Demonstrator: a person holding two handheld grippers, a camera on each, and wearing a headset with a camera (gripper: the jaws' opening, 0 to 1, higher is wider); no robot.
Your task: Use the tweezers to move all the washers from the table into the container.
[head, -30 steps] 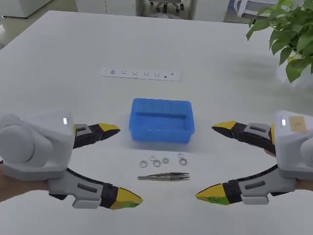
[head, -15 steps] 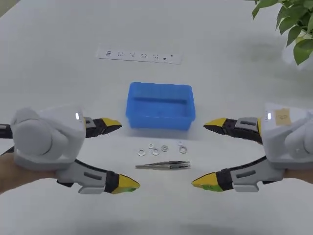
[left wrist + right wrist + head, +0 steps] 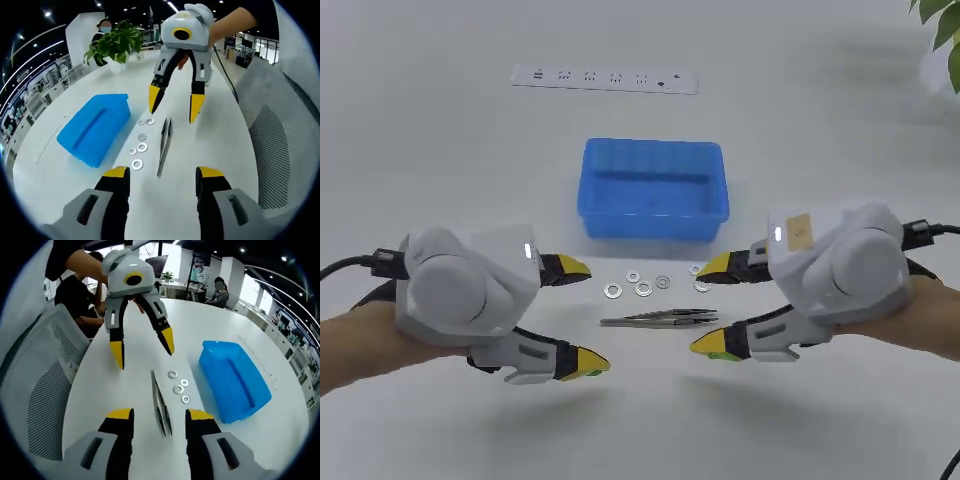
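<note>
A white, smooth worktop [image 3: 450,170] seen from above. At its middle sits a blue plastic container [image 3: 653,225], a rectangular tub with rounded corners and an open top. Just near of it, several small flat metal washers [image 3: 642,289] lie in a loose row on the worktop. Near of them lie slim, silvery tweezers [image 3: 660,319], flat, their length running left to right.

The left gripper [image 3: 586,316] is left of the tweezers and the right gripper [image 3: 701,308] is right of them, the two facing each other. Each has a bulky white shell and dark fingers [image 3: 570,268] with yellow tips. Both pairs of fingers are spread wide and hold nothing. The right gripper's far fingertip sits just beside the rightmost washers.

Beyond the container, a long white power strip [image 3: 605,79] lies flat. Green leaves of a plant [image 3: 942,30] show at the far right corner. In the left gripper view, a grey mesh chair [image 3: 280,145] stands by the worktop's edge.
</note>
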